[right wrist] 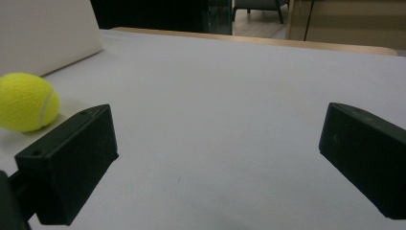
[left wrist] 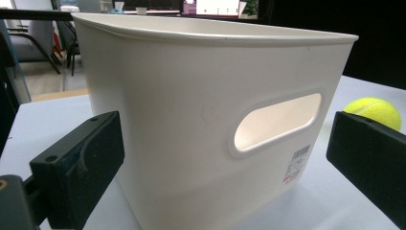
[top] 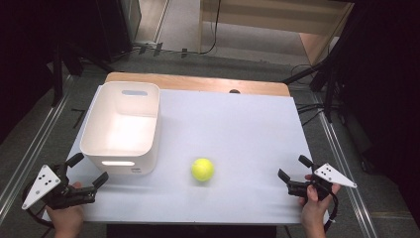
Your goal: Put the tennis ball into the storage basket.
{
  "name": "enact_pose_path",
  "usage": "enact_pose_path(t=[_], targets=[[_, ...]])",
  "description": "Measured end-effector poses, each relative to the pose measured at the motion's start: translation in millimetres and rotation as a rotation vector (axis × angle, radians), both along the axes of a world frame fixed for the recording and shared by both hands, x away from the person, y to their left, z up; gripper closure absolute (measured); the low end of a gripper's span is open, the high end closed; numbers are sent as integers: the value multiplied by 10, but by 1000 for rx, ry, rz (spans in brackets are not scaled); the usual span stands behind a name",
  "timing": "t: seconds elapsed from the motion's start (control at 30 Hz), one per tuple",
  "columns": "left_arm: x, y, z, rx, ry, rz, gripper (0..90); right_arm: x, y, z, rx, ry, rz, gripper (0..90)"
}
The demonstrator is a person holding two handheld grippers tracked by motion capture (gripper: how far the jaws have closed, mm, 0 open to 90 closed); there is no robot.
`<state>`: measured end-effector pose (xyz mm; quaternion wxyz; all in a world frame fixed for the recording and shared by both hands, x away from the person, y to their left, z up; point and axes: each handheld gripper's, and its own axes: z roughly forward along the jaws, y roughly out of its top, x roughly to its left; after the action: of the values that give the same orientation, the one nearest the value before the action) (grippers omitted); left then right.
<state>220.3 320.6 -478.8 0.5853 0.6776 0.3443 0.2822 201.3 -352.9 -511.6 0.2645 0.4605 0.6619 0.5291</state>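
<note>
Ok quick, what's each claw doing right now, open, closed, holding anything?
Left claw: open, holding nothing, facing the near end of the white bin.
Right claw: open, holding nothing, the tennis ball lies apart from it.

bin (top: 120, 130) left, ball (top: 202, 169) right (just beside)

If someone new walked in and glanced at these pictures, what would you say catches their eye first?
Most likely the bright yellow-green tennis ball, alone on the pale table sheet near the front centre. Next, the tall white plastic bin with handle cut-outs, standing empty just left of the ball. The left gripper and right gripper wait open at the front corners, holding nothing.
</note>
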Motion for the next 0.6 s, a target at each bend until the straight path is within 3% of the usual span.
enact_pose_path(t=[0.47, 0.6], targets=[[-11, 7, -6, -5, -3, 12, 0, 20, 68, 79, -61, 16, 65, 0], [-16, -19, -8, 14, -6, 10, 0, 26, 158, 159, -118, 25, 112, 0]])
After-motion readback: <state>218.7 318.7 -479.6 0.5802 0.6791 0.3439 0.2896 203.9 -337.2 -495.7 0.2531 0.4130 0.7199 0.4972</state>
